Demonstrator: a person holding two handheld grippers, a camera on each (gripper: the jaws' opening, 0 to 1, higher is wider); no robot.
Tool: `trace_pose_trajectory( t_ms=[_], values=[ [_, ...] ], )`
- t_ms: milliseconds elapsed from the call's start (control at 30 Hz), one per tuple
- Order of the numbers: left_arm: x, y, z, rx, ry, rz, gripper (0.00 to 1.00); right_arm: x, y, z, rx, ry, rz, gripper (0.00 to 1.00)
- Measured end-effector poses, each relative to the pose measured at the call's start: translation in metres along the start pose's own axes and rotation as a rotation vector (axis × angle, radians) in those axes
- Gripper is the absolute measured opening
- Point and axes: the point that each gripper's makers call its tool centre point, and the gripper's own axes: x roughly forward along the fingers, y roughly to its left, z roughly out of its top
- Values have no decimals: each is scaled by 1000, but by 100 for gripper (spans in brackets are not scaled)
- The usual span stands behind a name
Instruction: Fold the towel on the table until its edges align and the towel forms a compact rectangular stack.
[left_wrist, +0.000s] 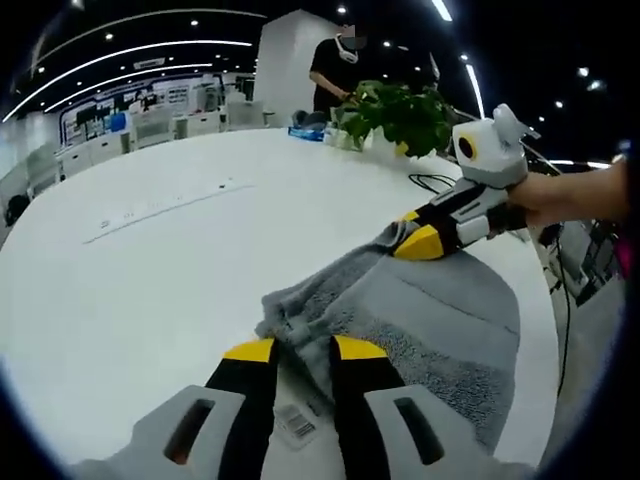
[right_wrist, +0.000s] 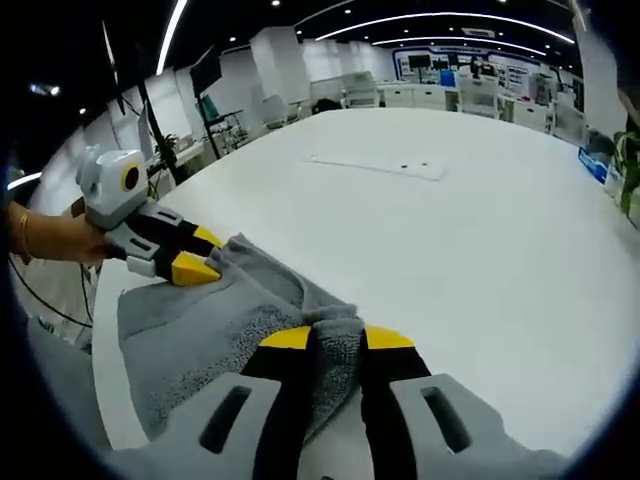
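Both tongs are on the towel (left_wrist: 420, 310) now, which lies grey and rumpled at the near edge of the white worktop (left_wrist: 150, 270). Left tongs (left_wrist: 303, 352) are pinched on a bunched corner, fabric squeezed between the yellow tips. Right tongs (right_wrist: 337, 341) are clenched on the opposite corner, a thick wad of pile in the jaws; in the left gripper view they sit at the far end of the cloth (left_wrist: 418, 238).

The fold looks to be in hand: lift both corners together, keep them level and taut, and carry them across so edge meets edge. A small label (left_wrist: 296, 424) shows near the left tips, possibly the towel's tag, though it's hard to say.

The worktop is broad and smooth, so the cloth should slide easily. Beyond: a plant (left_wrist: 400, 112), a cable (left_wrist: 432, 182), a person (left_wrist: 336, 66) standing, strip lights overhead.
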Motion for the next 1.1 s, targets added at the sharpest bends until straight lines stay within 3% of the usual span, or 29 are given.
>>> trace_pose_trajectory(
  t_ms=[300,433,567,600,700,867,1100],
  values=[
    [-1,-1,1,16,1,11,21,0,0,1,13,-4,-8,15],
    [-4,1,2,-73,-18,19,21,-3,2,5,1,-24,-26,16],
    [-12,2,8,-76,-47,44,25,-8,0,8,18,-28,-57,20],
    [-14,0,11,-67,-56,45,25,-12,-3,9,-16,-16,-87,22],
    [-22,-12,28,-20,-119,-4,29,-20,-4,19,-96,-42,-142,31],
    [-39,-22,42,-17,-163,-7,44,-40,6,38,-56,-126,-135,37],
    [-61,-44,47,27,-189,-20,55,-64,13,38,-54,-154,-129,41]
  ],
)
